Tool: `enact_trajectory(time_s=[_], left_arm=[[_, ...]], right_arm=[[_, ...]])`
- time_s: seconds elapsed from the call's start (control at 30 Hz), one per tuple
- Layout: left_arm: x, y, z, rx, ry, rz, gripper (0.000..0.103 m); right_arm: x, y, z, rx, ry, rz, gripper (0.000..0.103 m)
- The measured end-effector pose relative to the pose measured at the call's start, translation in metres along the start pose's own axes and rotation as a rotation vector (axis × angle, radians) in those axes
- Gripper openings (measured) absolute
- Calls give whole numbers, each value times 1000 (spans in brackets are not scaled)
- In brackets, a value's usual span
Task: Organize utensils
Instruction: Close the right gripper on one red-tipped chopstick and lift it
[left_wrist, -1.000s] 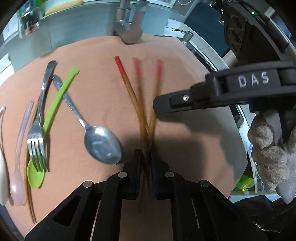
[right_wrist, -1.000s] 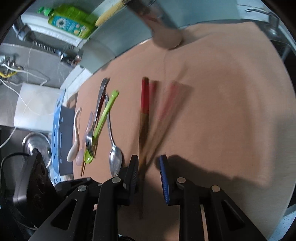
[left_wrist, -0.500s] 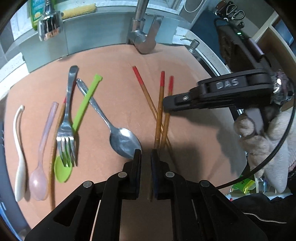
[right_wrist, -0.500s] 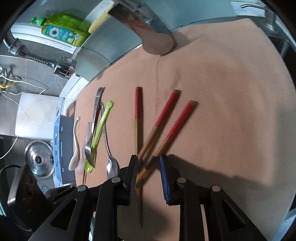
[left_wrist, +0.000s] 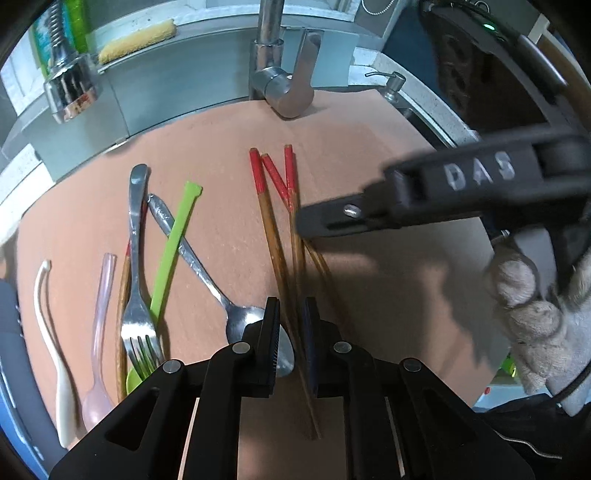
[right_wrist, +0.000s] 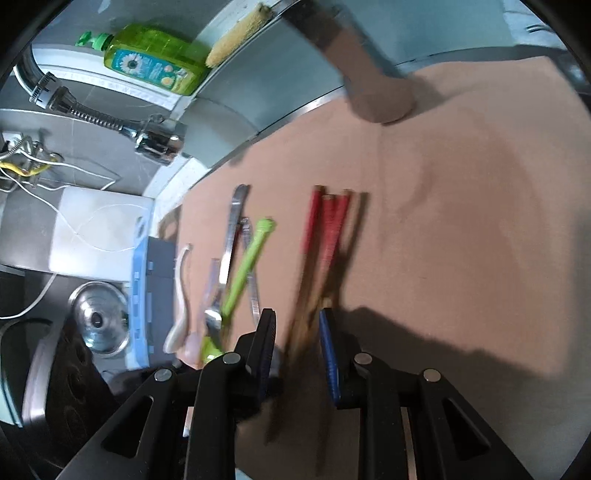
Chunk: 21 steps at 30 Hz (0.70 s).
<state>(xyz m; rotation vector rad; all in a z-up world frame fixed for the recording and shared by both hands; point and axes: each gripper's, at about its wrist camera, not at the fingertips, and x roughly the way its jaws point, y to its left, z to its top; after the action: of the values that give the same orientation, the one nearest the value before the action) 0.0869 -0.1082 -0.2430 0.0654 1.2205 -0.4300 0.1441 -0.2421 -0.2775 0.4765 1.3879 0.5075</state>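
Chopsticks (left_wrist: 291, 236) now bunched (tips blurred); left hand-held gripper (left_wrist: 291, 332) just eased, narrow; right (right_wrist: 297, 332) narrow.

We are in a home kitchen, at the sink. A chrome faucet (left_wrist: 280, 88) rises at the far edge of a brown board (left_wrist: 351, 147), with a yellow sponge (left_wrist: 136, 38) on the ledge behind and a soap pump (left_wrist: 393, 83) to the right. Off to the left we see green dish soap (right_wrist: 151, 62), a pull-out sprayer (right_wrist: 110, 122) and a steel pot lid (right_wrist: 98, 319).
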Motion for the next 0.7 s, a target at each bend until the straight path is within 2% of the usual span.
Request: enact_trajectory(time_s=[0.03, 0.1, 0.2, 0.23, 0.47, 0.57, 0.7], left_arm=[[1, 0, 2, -1, -1, -7, 11], [5, 2, 7, 8, 0, 34, 11], [14, 9, 12, 0, 28, 53, 11], [14, 11, 13, 3, 31, 60, 15], [13, 14, 15, 29, 30, 75, 15], [16, 16, 19, 17, 38, 58, 15], [23, 15, 23, 36, 50, 52, 15]], right_arm=[[-2, -2, -2, 7, -3, -7, 22], [-3, -7, -3, 24, -2, -8, 22], [-1, -7, -5, 14, 4, -36, 22], [0, -5, -6, 8, 12, -42, 22], [14, 10, -15, -48, 28, -109, 22], [21, 15, -18, -69, 28, -148, 22], [22, 16, -16, -74, 27, -199, 13]])
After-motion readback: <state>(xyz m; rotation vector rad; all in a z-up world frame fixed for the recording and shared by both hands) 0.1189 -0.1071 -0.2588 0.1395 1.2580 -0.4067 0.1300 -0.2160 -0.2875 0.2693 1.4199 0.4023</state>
